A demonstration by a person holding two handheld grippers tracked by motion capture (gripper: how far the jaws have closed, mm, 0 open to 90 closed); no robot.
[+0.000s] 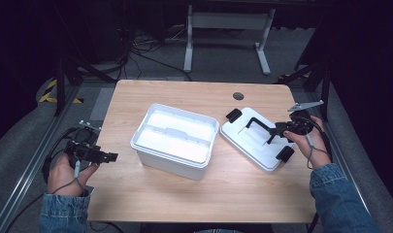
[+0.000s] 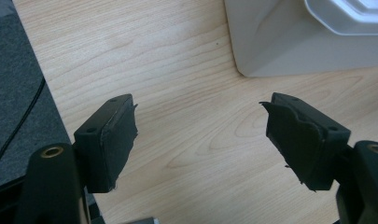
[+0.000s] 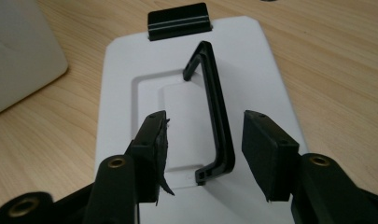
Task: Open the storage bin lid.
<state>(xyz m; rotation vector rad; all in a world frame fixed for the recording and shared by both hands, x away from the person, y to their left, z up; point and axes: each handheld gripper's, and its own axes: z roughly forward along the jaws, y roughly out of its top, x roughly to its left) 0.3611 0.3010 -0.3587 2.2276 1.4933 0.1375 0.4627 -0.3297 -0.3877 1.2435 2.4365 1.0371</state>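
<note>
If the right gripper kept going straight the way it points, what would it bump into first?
Probably the black handle of the white lid: the right gripper is open, its jaws either side of the raised handle. How far above the lid they are is unclear.

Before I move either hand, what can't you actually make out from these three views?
- Inside of the white bin: glare in the high view washes out the compartments.
- Lid: its near end is cut off by the right gripper view's bottom edge.
- Lid handle: whether the right tongs touch it is unclear; they straddle it, open.
- Left tongs: open over bare table; the bin is cut off by the frame's top edge.
</note>
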